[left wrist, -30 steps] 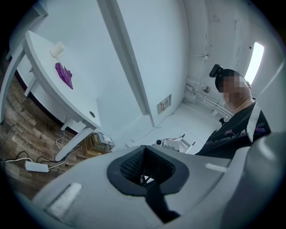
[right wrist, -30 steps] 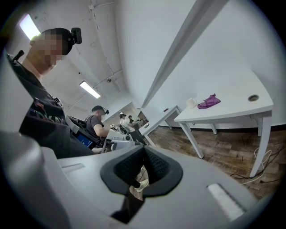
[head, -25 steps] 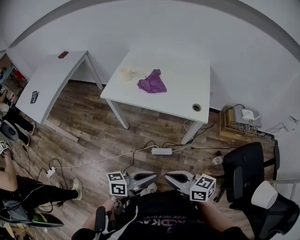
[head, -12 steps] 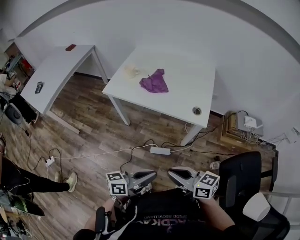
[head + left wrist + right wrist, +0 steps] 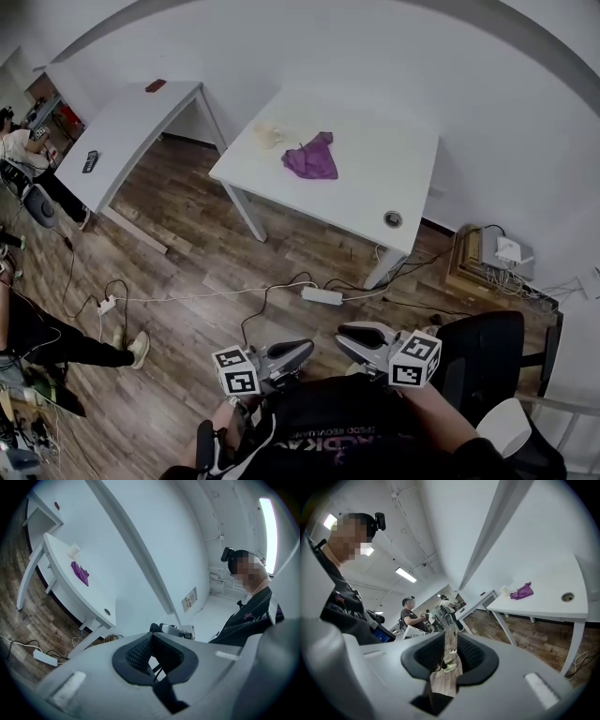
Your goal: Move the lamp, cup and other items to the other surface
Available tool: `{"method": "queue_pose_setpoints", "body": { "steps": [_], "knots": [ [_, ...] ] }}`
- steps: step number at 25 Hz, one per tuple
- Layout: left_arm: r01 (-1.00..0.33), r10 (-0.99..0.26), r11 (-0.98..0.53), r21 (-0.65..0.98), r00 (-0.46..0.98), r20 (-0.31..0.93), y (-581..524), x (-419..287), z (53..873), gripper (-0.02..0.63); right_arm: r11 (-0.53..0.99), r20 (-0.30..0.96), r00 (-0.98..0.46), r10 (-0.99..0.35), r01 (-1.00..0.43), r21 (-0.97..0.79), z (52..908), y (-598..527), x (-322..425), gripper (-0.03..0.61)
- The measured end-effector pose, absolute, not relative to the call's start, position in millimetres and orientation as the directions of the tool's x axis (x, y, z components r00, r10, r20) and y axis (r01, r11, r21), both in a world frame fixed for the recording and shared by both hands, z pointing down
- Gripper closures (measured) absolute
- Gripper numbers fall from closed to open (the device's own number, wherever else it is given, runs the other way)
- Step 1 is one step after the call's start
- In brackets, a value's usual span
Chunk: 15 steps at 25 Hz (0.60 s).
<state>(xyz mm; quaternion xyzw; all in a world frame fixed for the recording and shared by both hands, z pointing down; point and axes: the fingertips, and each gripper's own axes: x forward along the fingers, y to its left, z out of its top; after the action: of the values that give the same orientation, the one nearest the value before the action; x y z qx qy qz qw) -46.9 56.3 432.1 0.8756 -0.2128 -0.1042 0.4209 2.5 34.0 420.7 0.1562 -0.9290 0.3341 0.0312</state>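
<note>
Head view has us over a wood floor, well back from the white table, with both grippers held low before our body and pointing toward it. The cup sits near the table's far left corner. A purple cloth lies just beside it on the right, and we cannot tell whether they touch. Our left gripper has its jaws together at the tips with nothing in them, as the left gripper view shows. Our right gripper stands narrowly apart, its jaws having just been opening. Only floor shows through the gap, so it holds nothing. A power strip lies on the floor between us and the table. A second table stands to the left, apart from the first. A black chair is at our right.
</note>
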Motion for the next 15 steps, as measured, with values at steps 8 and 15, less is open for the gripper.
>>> {"method": "queue_pose_setpoints", "body": {
  "steps": [8, 15],
  "knots": [
    [-0.289, -0.524, -0.497, 0.818, 0.851, -0.018, 65, -49, 443, 0.611, 0.726, 0.209, -0.949, -0.235, -0.314, -0.612, 436, 37, 4, 0.465],
    [-0.314, -0.531, -0.512, 0.8, 0.848, -0.007, 53, -107, 439, 0.612, 0.686, 0.194, -0.924, -0.33, -0.376, -0.623, 432, 11, -38, 0.446]
  ]
}}
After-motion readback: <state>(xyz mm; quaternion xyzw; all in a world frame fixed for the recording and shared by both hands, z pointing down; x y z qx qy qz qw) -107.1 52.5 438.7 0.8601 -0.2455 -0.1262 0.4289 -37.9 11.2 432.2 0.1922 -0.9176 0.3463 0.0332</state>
